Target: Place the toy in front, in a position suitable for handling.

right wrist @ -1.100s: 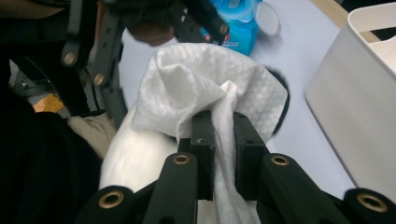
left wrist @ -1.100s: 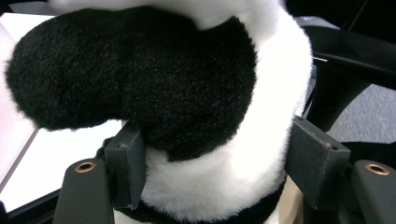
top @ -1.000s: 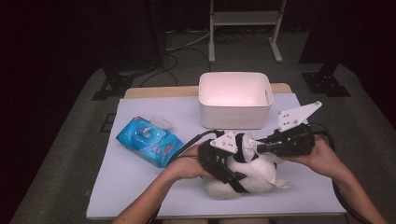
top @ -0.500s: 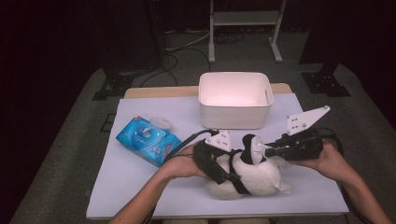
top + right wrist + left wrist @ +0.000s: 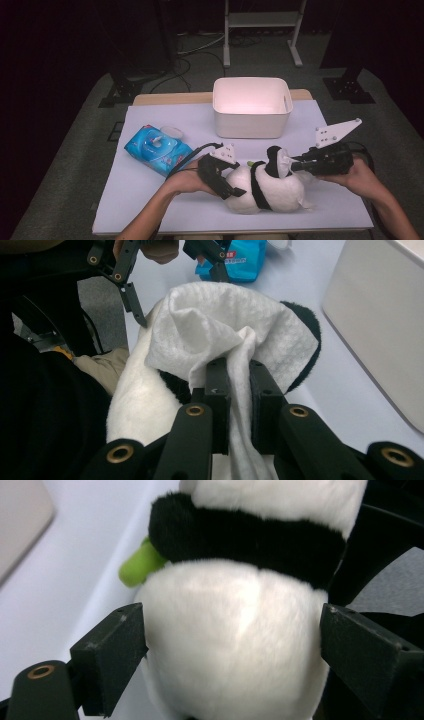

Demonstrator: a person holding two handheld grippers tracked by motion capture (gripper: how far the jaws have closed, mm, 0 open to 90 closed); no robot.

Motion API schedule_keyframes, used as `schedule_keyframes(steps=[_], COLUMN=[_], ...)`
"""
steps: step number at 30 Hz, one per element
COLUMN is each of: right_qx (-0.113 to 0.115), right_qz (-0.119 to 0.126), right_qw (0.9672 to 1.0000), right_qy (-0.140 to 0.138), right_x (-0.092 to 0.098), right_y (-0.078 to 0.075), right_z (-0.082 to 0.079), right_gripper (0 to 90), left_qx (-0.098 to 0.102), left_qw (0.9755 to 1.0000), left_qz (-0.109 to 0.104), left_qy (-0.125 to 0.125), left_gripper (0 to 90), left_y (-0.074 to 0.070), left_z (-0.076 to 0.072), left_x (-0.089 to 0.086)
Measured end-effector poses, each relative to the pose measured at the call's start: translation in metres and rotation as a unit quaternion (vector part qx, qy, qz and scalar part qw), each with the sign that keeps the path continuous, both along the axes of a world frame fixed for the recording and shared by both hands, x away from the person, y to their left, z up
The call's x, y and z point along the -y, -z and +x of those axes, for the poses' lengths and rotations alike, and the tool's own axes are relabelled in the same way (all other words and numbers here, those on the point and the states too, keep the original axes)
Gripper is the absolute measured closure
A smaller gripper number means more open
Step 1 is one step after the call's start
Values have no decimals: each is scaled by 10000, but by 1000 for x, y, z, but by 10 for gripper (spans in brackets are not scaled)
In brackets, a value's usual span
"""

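A black and white panda plush (image 5: pixel 270 192) lies on its side on the pale table (image 5: pixel 150 200), a green piece (image 5: pixel 140 567) at its paw. My left gripper (image 5: pixel 239 186) straddles its white body (image 5: pixel 235 645). Its jaws have just been opening and now stand at the plush's sides without squeezing it. My right gripper (image 5: pixel 292 166) is shut on a white wipe (image 5: pixel 200 325), which is pressed against the panda's head by its black ear (image 5: pixel 305 340).
A white bin (image 5: pixel 251 106) stands at the back centre of the table. At the left lies a blue pack of wipes (image 5: pixel 157 150) with a round white lid (image 5: pixel 171 131) beside it. Dark floor and stands surround the table.
Both hands have sunk a little, and the plush now lies lower on the table. The right gripper has shifted right with the wipe. The left gripper has slid toward the plush's left end.
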State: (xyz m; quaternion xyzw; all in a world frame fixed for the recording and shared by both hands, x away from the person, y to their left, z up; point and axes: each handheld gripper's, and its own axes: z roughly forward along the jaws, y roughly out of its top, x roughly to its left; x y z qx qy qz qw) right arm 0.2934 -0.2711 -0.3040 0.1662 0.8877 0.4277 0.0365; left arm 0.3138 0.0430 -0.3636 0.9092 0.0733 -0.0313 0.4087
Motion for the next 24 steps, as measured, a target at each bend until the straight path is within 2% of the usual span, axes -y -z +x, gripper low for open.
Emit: schedule_keyframes(steps=[7, 10, 13, 15, 17, 19, 22, 24], right_qx=[-50, -75, -79, -66, -106, -71, -113, -171], right_qz=[30, 31, 85, 163, 314, 296, 291, 207], right_qw=[10000, 9999, 9999, 9997, 9993, 9993, 9993, 9994], right_qy=[38, 91, 127, 183, 187, 204, 224, 200], right_x=[5, 7, 10, 13, 15, 15, 12, 6], right_y=[7, 9, 12, 13, 12, 10, 13, 18], right_z=[0, 0, 1, 2, 4, 7, 13, 18], right_gripper=[810, 810, 810, 810, 810, 810, 809, 805], left_qx=[-168, -177, -57, 17, 212, 412, 753, 821], left_qw=[9998, 9998, 10000, 9999, 9996, 9987, 9954, 9938], left_qz=[58, 78, 78, 113, 186, 274, 559, 687], left_qy=[98, 95, 12, 5, -15, -103, -196, -310], left_gripper=[76, 78, 233, 287, 312, 322, 324, 323], left_y=[11, 14, 11, 7, 0, -7, -16, -17], left_z=[2, 2, 2, 2, 3, 4, 7, 10], left_x=[7, 10, 10, 11, 11, 9, 2, -3])
